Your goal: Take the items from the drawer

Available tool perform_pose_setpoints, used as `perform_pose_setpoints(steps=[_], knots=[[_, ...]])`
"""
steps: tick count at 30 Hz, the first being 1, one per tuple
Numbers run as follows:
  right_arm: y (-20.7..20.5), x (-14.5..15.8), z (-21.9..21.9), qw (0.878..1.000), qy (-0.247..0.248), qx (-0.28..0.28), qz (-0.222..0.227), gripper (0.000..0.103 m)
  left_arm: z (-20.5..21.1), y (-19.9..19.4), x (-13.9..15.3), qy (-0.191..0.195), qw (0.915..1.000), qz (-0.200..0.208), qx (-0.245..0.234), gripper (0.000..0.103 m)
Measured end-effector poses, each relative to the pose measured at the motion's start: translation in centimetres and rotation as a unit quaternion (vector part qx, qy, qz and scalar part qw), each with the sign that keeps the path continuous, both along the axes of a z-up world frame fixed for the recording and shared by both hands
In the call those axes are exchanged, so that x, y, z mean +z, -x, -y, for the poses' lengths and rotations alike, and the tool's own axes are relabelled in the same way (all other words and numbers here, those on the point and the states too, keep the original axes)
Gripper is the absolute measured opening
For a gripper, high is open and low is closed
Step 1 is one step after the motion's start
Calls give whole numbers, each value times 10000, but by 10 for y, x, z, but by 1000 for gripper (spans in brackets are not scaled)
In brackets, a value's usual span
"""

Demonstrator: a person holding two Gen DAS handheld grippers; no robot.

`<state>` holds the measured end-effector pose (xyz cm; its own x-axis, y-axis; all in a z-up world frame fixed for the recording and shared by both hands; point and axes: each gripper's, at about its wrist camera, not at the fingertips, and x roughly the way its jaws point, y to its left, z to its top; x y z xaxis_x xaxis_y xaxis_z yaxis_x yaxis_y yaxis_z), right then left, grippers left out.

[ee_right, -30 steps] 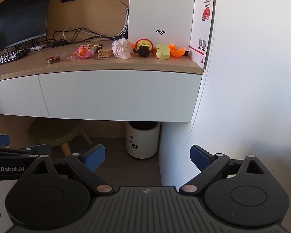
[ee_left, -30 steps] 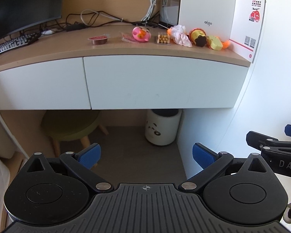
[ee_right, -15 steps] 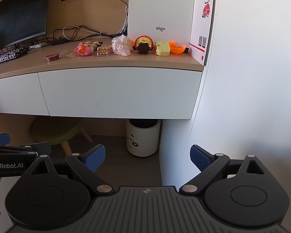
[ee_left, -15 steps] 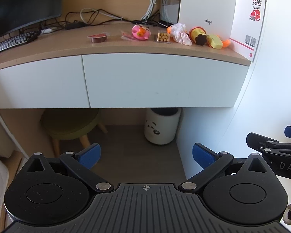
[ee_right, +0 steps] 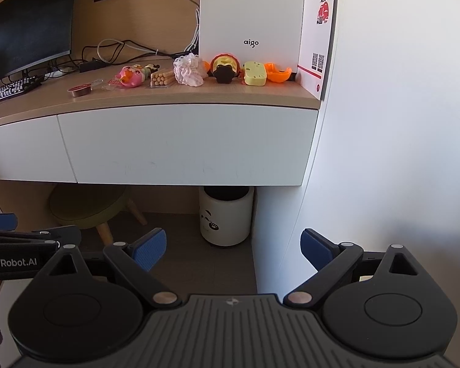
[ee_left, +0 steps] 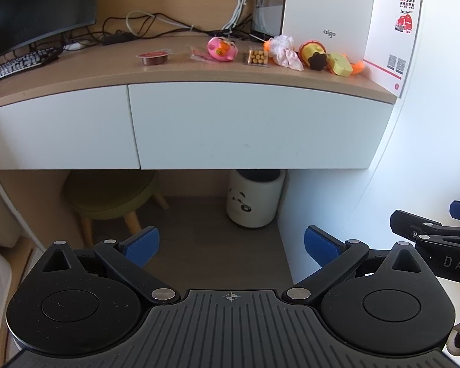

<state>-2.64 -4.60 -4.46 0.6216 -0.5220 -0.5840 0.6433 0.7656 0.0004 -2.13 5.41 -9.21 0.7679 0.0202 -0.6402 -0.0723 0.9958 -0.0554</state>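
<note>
A white drawer front [ee_left: 254,125] [ee_right: 187,144] under the wooden desktop is closed, with a second closed drawer [ee_left: 55,128] to its left. On the desktop stands a row of small items: a red cup [ee_left: 152,57], a pink toy [ee_left: 222,49] [ee_right: 130,76], a pack of sticks [ee_left: 258,57] [ee_right: 161,78], a white puff [ee_right: 187,70], a brown-yellow toy [ee_right: 223,68], a yellow block [ee_right: 255,74] and an orange piece [ee_right: 278,73]. My left gripper [ee_left: 231,245] and right gripper [ee_right: 233,245] are open and empty, held low in front of the drawers, well short of them.
A white computer case [ee_right: 251,15] and a leaflet [ee_right: 319,36] stand at the desk's right end by the wall. A monitor [ee_left: 36,3] and keyboard [ee_left: 18,63] are at the left. Below sit a green stool [ee_left: 110,193] and a white panda bin [ee_left: 254,197].
Both grippers have risen slightly, so the desk and drawers sit a little lower in each view. Both stay open.
</note>
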Motion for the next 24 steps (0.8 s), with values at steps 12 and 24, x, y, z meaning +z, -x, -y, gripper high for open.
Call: perform_pose_setpoints(steps=[12,24], knots=[[0,1,-2,10000,13,21,11,95,-1,0,1,24,10000,35,1,103],[1,0,-2,10000,1,23,6,95,-1,3,-1,76,10000,23,51,103]])
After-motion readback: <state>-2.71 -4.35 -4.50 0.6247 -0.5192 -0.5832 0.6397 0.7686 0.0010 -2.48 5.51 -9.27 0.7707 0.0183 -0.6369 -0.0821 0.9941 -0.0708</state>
